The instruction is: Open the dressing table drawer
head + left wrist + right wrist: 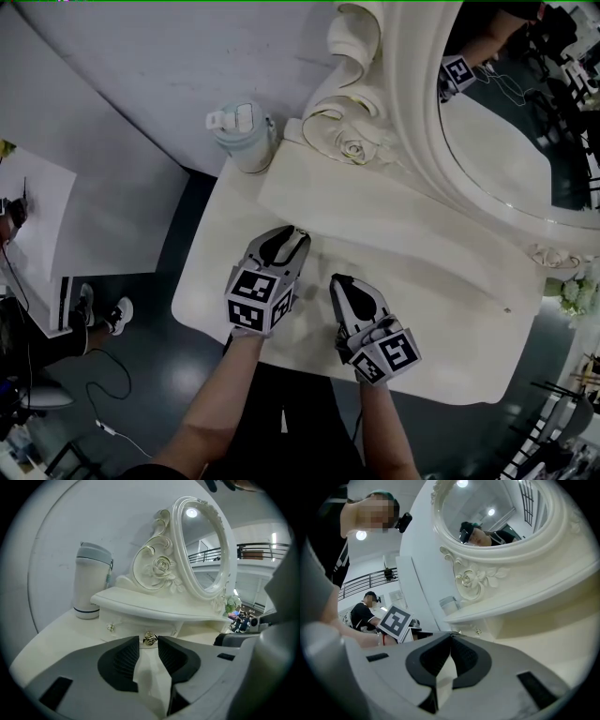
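At the far left of the tabletop (431, 291) a bottle (91, 581) stands just beside the left end of a low shelf (154, 607). Its lid is on, so what it holds cannot be seen. Next along, the left claw (284, 242) is spread and pinches nothing. A small gold knob (150, 639) shows in the gap just past its tips. The knob belongs to the drawer (129, 626), which sits shut under the shelf, below the mirror (201, 550), with its contents hidden. The knob looks small and rounded, so a claw that closes short of it or off-centre would probably slip off. A slanted pull might jam the drawer in its slot. A jerk to the left could knock the bottle over. To the right, the right claw (451, 637) is pressed together and empty, low over the front of the tabletop. There it does nothing to steady the table if the drawer sticks.
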`<state>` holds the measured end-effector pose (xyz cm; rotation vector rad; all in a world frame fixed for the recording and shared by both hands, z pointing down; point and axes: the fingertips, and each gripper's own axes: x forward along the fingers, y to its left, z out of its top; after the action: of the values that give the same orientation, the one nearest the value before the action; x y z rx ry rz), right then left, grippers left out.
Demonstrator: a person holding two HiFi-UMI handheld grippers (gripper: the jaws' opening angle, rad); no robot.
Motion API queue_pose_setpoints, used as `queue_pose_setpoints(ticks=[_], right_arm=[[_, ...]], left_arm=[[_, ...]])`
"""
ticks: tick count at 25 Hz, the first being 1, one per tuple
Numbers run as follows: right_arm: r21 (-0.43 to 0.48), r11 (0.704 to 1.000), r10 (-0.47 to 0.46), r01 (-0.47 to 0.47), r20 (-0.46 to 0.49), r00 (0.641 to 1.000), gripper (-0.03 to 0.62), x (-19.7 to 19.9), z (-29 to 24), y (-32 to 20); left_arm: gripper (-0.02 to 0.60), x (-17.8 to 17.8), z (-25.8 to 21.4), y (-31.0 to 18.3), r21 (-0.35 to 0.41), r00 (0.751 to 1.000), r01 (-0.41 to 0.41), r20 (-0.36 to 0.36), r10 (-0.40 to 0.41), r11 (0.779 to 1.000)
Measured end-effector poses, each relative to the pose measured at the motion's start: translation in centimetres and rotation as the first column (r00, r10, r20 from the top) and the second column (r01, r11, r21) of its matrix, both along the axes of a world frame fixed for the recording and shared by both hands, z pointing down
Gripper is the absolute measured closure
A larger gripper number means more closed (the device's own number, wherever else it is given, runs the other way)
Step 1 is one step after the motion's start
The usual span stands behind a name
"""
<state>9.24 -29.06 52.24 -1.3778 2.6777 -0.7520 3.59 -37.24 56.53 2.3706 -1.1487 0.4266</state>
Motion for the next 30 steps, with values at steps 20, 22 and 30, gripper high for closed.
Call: queue_pose_setpoints(ticks=[20,22,30], right_arm=[[-0.019,0.999,0.045,-0.045,-0.002,0.999,0.588,1.2,0.6,1.0],[-0.018,0.999,0.043,-0.044,-0.003,0.999,0.588,1.0,0.6,1.2],[-0.015,0.999,0.045,-0.045,-0.001,0.999,0.588,0.4,0.5,2.1]], left_arm=[[0.479,0.5,0.1,0.3,-0.07,1.0,0.021,0.009,-0.02,0.997],[0.479,0.4,0.1,0.5,-0.071,1.0,0.017,0.01,-0.016,0.997],[0.479,0.0,0.3,1.8,-0.083,1.0,0.011,0.015,-0.01,0.997]])
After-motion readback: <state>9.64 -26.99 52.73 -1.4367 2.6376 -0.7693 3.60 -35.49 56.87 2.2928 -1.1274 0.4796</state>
